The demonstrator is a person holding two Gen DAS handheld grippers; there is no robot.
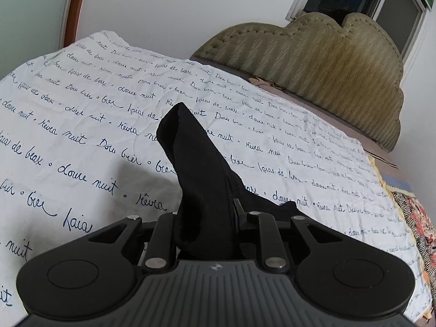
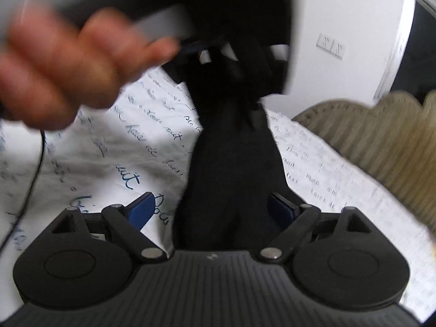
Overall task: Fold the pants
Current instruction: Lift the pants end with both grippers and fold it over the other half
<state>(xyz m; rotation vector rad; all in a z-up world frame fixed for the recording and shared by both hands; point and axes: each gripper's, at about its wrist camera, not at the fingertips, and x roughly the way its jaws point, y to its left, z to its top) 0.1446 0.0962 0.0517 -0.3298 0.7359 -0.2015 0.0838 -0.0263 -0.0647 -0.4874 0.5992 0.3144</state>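
Left gripper (image 1: 209, 218): clamped on black pants (image 1: 199, 169), bunched, lifted mid-frame over script-printed bedsheet (image 1: 81, 141). Right gripper (image 2: 211, 207): jaws spread, fabric between, pads clear. Fold judged barely begun; flattening and folding remain.

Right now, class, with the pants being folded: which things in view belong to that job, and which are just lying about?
Part of the job:
- black pants
- left gripper, shut on the pants
- right gripper, open, fabric between its fingers
- printed bedsheet, the folding surface

Just lying about:
- padded headboard
- wall socket
- patterned cloth at the bed edge
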